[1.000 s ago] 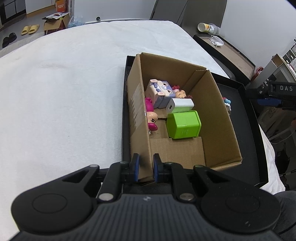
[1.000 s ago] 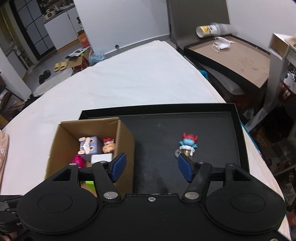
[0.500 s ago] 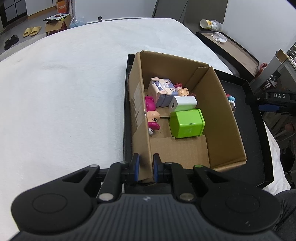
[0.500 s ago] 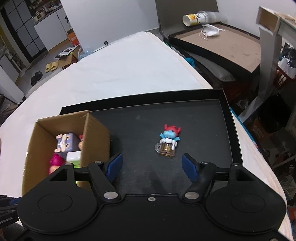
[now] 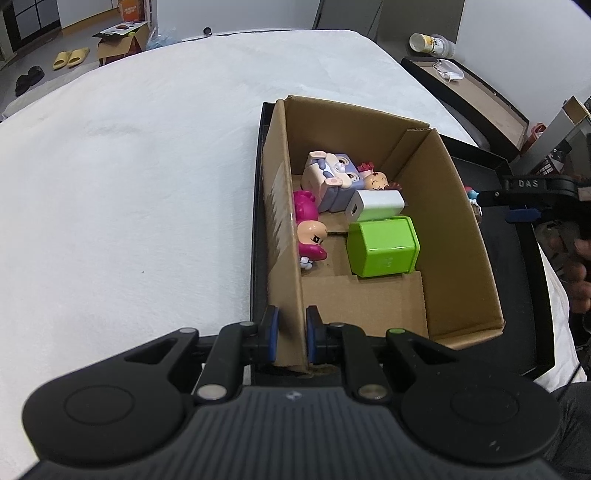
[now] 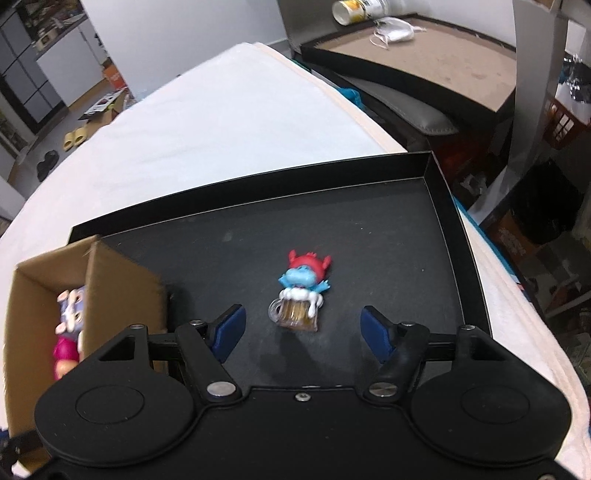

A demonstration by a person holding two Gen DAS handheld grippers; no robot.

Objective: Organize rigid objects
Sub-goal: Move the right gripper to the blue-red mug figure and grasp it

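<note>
My left gripper (image 5: 290,338) is shut on the near left wall of an open cardboard box (image 5: 458,206). The box holds a green cube (image 5: 384,247), a white charger (image 5: 376,205), a purple rabbit block (image 5: 330,179), a pink figure (image 5: 308,232) and a small red-bowed figure (image 5: 376,181). The box stands in a black tray (image 6: 369,229). A blue figure with red hair on a beer mug (image 6: 301,291) lies on the tray. My right gripper (image 6: 301,330) is open, just short of it, fingers on either side.
The tray sits on a white padded table (image 5: 129,166), close to its right edge. A second black tray (image 6: 417,55) with a cup (image 6: 354,13) and a mask stands beyond. The right gripper also shows in the left wrist view (image 5: 532,192).
My right gripper has moved right and forward, away from the box, bringing the blue figure between its fingers. My left gripper keeps its hold on the box wall.
</note>
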